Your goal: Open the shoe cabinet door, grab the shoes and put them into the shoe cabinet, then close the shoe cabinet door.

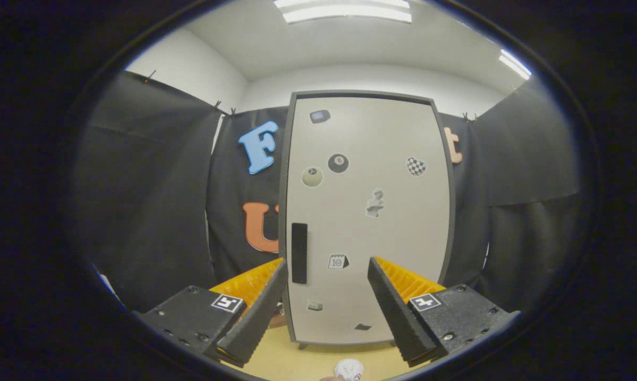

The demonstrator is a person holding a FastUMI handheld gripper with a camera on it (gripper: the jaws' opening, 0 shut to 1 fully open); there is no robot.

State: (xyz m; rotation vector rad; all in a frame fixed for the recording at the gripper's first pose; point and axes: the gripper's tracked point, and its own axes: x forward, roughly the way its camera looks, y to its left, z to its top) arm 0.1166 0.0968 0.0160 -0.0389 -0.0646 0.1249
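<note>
You get bright, even light from ceiling panels at twelve and two o'clock; fisheye bends the edges, which darken; the centre stays sharp.

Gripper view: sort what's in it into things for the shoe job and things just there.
For the job:
- shoe cabinet, door shut
- door handle, dark, just ahead of the fingers
- gripper, open, holding nothing
- white shoe tip, low between the fingers, probably the shoe

Just there:
- stickers on the door
- black cloth wall
- ceiling lights
- yellowish floor
</note>
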